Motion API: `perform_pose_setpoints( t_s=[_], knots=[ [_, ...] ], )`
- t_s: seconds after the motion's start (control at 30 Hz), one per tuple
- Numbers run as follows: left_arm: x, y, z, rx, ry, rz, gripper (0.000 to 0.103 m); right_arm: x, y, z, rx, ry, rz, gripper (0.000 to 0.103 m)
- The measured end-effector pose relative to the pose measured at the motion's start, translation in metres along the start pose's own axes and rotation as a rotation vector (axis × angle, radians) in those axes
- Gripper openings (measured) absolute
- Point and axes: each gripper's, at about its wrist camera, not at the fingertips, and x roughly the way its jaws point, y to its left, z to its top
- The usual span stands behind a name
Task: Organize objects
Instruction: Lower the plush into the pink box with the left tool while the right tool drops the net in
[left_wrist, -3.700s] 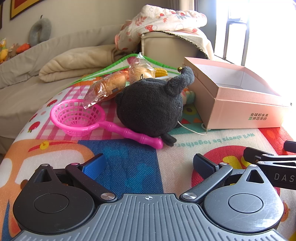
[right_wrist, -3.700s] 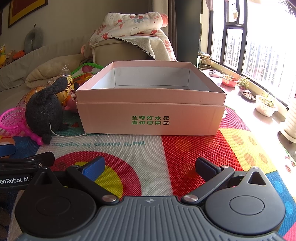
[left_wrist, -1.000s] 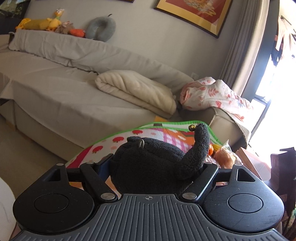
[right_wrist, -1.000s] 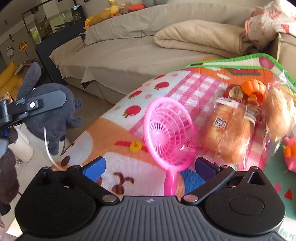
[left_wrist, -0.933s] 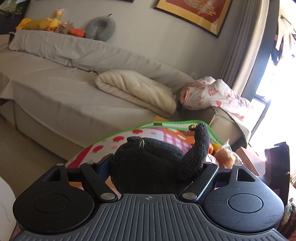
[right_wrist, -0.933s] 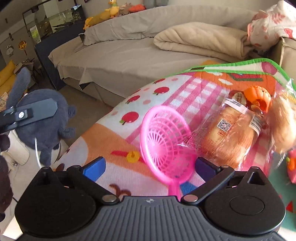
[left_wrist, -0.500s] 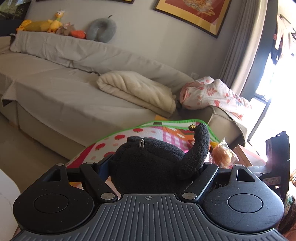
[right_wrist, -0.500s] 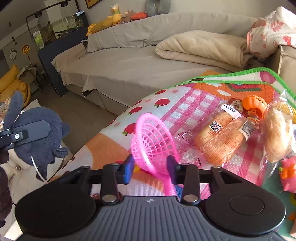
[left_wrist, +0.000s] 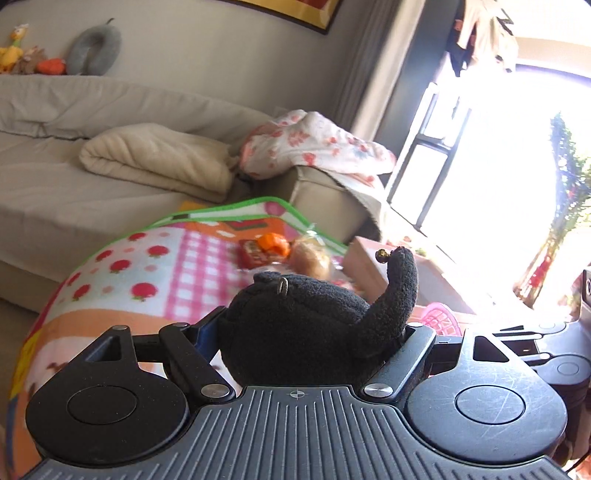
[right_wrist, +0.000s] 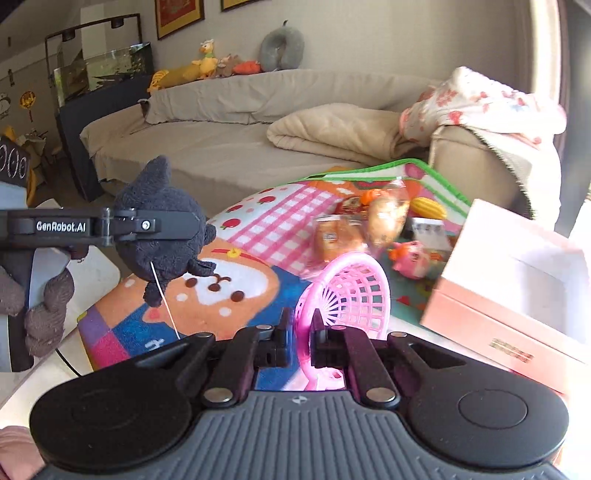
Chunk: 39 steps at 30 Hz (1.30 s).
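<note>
Left gripper (left_wrist: 310, 332) was clamped on the round black plush toy (left_wrist: 306, 332), held clear above the colourful patterned play mat (left_wrist: 155, 280). Right gripper (right_wrist: 299, 339) was closed on the pink plastic mesh scoop (right_wrist: 351, 291), near its handle end, also lifted. The open pink cardboard box (right_wrist: 517, 291) lay at right and showed nothing inside where visible, so judged early: two items in hand, none boxed. Wrapped bread packets (right_wrist: 340, 232) and a small pink toy (right_wrist: 410, 262) remained on the mat. Only the right view showed the box interior and the plush hanging; the left view showed its metal loop.
</note>
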Motion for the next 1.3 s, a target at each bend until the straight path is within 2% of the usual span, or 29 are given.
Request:
perform_pose_setpoints(
  t_s=[0.2, 0.3, 0.37, 0.43, 0.53, 0.6, 0.67, 0.73, 0.87, 1.0, 1.1, 1.17, 1.23, 1.3],
  knots=[
    [0.068, -0.092, 0.071, 0.122, -0.045, -0.216, 0.084, -0.056, -0.037, -0.013, 0.034, -0.097, -0.191, 0.008],
    [0.113, -0.135, 0.098, 0.163, -0.083, -0.247, 0.085, -0.07, -0.053, -0.019, 0.065, -0.129, -0.26, 0.008],
    [0.146, -0.153, 0.103, 0.169, -0.089, -0.259, 0.087, -0.073, -0.061, -0.022, 0.08, -0.139, -0.284, 0.008],
    [0.19, -0.164, 0.093, 0.206, -0.039, -0.24, 0.089, -0.072, -0.071, -0.026, 0.094, -0.143, -0.296, 0.008],
    [0.251, -0.165, 0.057, 0.254, 0.122, -0.127, 0.089, -0.069, -0.084, -0.026, 0.11, -0.136, -0.314, 0.008],
    [0.273, -0.157, 0.037, 0.278, 0.201, -0.085, 0.085, -0.067, -0.092, -0.025, 0.119, -0.132, -0.327, 0.008],
    [0.27, -0.143, 0.028, 0.247, 0.201, -0.088, 0.083, -0.069, -0.102, -0.022, 0.134, -0.137, -0.334, 0.008],
    [0.253, -0.131, 0.032, 0.2, 0.167, -0.13, 0.083, -0.069, -0.112, -0.017, 0.156, -0.145, -0.333, 0.008],
    [0.207, -0.119, 0.049, 0.19, 0.027, -0.133, 0.083, -0.065, -0.133, 0.004, 0.184, -0.167, -0.36, 0.008],
    [0.175, -0.101, 0.055, 0.16, -0.016, -0.148, 0.083, -0.052, -0.155, 0.043, 0.164, -0.191, -0.379, 0.008],
    [0.159, -0.084, 0.051, 0.127, -0.027, -0.125, 0.083, -0.028, -0.173, 0.077, 0.119, -0.166, -0.402, 0.008],
    [0.154, -0.072, 0.045, 0.11, -0.005, -0.089, 0.083, -0.007, -0.187, 0.095, 0.101, -0.114, -0.376, 0.02],
    [0.145, -0.057, 0.034, 0.096, 0.021, -0.041, 0.083, 0.009, -0.197, 0.102, 0.119, -0.069, -0.389, 0.077],
    [0.135, -0.039, 0.021, 0.075, 0.049, 0.002, 0.083, 0.012, -0.199, 0.099, 0.132, -0.081, -0.408, 0.082]
  ],
)
